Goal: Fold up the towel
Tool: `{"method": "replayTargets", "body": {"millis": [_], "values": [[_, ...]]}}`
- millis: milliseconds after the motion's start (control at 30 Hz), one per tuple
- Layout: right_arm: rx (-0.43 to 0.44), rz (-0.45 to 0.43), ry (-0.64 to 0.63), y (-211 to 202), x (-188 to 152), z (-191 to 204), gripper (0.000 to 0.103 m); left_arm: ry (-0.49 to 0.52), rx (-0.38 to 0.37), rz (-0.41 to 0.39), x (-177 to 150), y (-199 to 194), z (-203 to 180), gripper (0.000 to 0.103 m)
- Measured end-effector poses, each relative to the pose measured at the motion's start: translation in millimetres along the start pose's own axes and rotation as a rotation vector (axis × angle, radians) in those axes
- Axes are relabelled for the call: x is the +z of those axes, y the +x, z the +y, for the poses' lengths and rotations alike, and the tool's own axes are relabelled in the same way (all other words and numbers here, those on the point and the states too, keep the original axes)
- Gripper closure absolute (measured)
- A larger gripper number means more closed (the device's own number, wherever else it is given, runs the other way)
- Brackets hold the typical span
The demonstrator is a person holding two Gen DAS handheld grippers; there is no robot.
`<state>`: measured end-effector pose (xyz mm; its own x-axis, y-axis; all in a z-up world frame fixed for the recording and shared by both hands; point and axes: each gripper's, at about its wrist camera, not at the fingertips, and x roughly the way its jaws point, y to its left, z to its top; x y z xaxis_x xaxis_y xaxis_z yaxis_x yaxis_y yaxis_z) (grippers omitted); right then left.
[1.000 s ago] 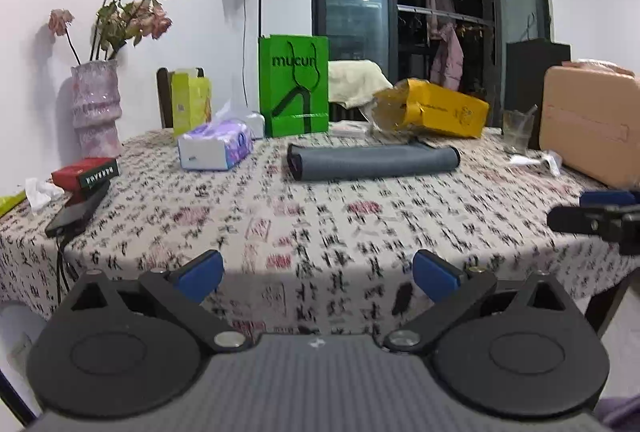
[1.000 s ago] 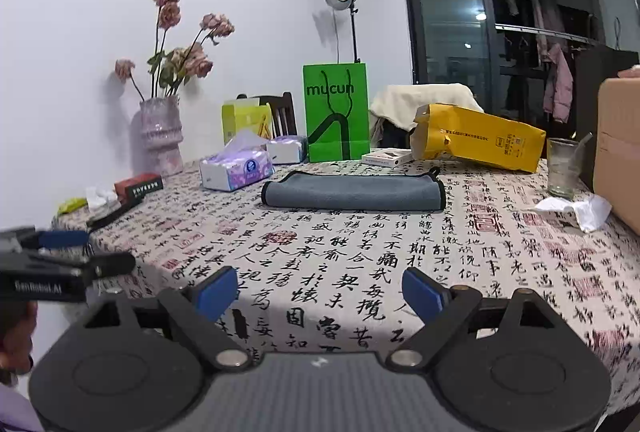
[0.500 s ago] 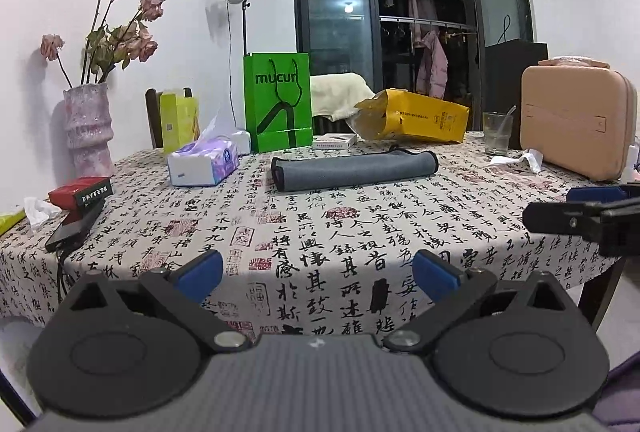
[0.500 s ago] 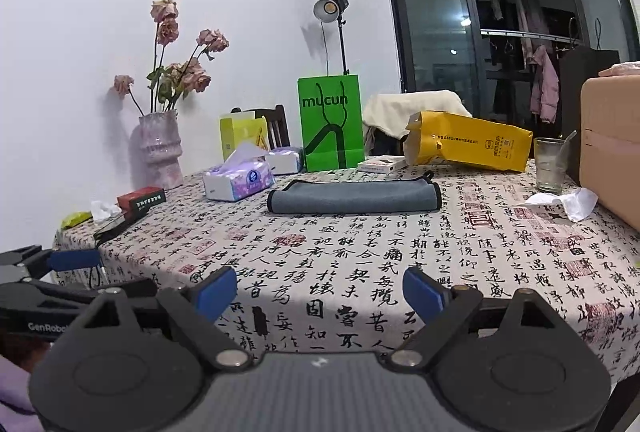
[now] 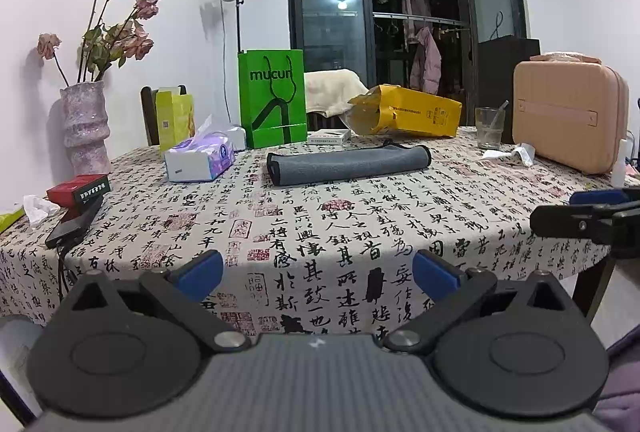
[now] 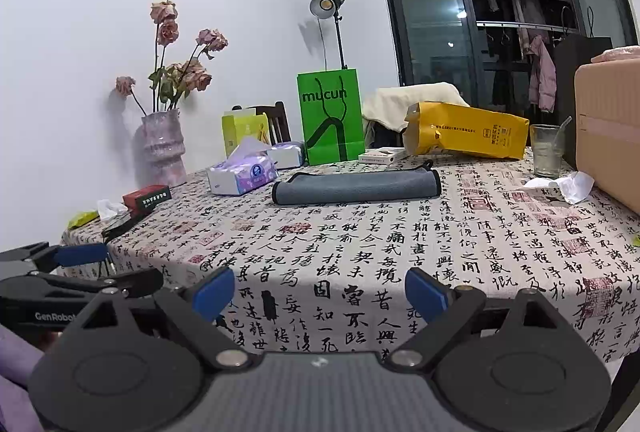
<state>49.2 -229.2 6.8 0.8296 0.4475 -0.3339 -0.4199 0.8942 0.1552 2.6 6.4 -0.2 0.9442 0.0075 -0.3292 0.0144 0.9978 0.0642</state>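
Note:
A grey towel [image 5: 349,164], folded into a long narrow strip with a black edge, lies flat on the far half of the table; it also shows in the right wrist view [image 6: 356,187]. My left gripper [image 5: 317,275] is open and empty, held at the table's near edge, well short of the towel. My right gripper [image 6: 319,293] is open and empty, also at the near edge. Each gripper shows in the other's view: the right one [image 5: 580,212] at the right, the left one [image 6: 84,268] at the left.
The table has a calligraphy-print cloth [image 5: 360,232]. Behind the towel stand a green bag [image 5: 273,97], a yellow bag [image 5: 408,110], a tissue pack [image 5: 200,160], a vase [image 5: 85,126], a glass [image 5: 490,127] and a pink case [image 5: 570,120]. A red box [image 5: 78,188] and phone [image 5: 74,222] lie left.
Both grippers have drawn back and dropped lower, so the table now sits higher and farther in both views. The towel has not moved.

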Motion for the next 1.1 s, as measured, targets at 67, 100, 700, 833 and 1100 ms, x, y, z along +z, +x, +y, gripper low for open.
{"method": "replayTargets", "body": {"millis": [67, 100, 700, 833, 1100], "values": [[0.003, 0.004, -0.009, -3.0, 0.9, 2.7, 0.011, 0.005, 0.001, 0.006, 0.2, -1.6, -0.1, 0.000], [0.010, 0.009, -0.014, -4.6, 1.2, 3.8, 0.011, 0.003, -0.003, 0.011, 0.4, -2.3, -0.2, 0.000], [0.003, 0.039, -0.036, -33.5, 1.0, 8.0, 0.011, -0.023, -0.045, 0.059, 4.7, -25.6, 17.1, 0.000], [-0.001, 0.043, -0.033, -42.4, 3.3, 5.9, 0.011, -0.023, -0.043, 0.061, 7.6, -30.7, 20.4, 0.000], [0.000, 0.067, -0.002, -60.2, 2.0, -0.8, 0.011, -0.043, -0.027, 0.112, 4.7, -39.6, 25.1, 0.000]]}}
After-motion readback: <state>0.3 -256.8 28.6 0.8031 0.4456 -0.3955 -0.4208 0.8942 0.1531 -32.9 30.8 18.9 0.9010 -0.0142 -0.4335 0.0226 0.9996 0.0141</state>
